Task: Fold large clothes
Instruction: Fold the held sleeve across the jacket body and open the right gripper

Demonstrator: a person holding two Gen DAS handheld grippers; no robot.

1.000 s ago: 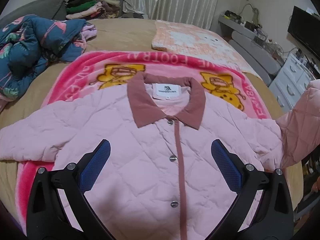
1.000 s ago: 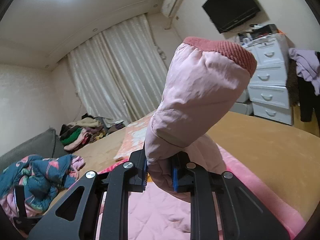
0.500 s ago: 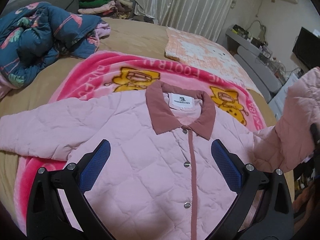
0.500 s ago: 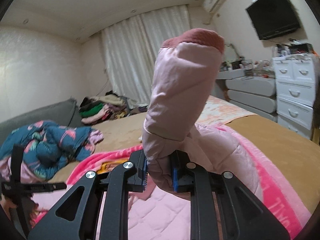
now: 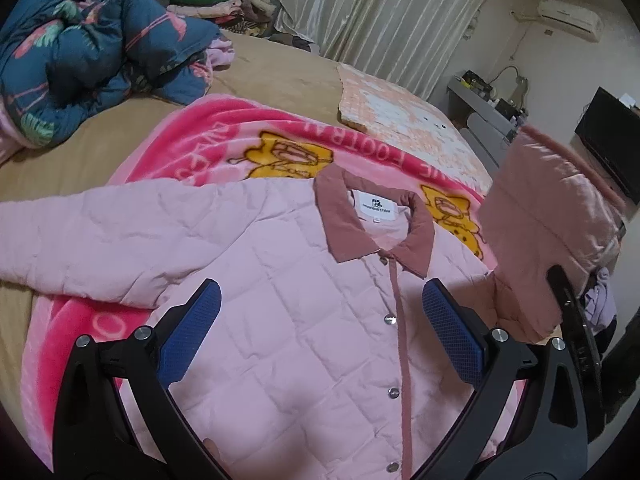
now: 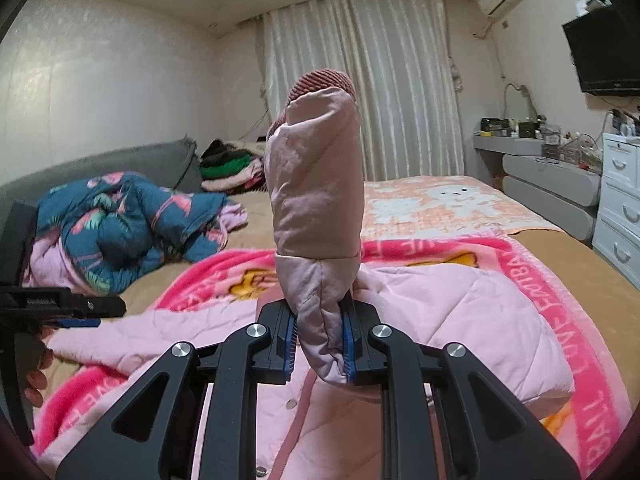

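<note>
A pink quilted jacket (image 5: 288,320) with a dusty-rose collar lies face up, snapped shut, on a bright pink blanket (image 5: 224,140). Its one sleeve (image 5: 80,236) lies stretched out flat to the left. My left gripper (image 5: 320,312) hovers open above the jacket's chest, nothing between its blue pads. My right gripper (image 6: 320,340) is shut on the other sleeve (image 6: 316,196), which stands upright from the jaws with its ribbed cuff at the top. That raised sleeve (image 5: 548,216) shows at the right edge of the left wrist view.
A crumpled blue floral duvet (image 5: 80,52) lies on the tan bed at the left. A folded peach blanket (image 5: 404,116) sits beyond the jacket. Stacked clothes (image 6: 228,168) rest by the curtains. White drawers (image 6: 620,200) stand at the right. A hand (image 6: 36,380) holds the left gripper.
The right gripper has carried the raised sleeve leftward over the jacket and rolled level. The left gripper has shifted left, so the collar sits further right in its view.
</note>
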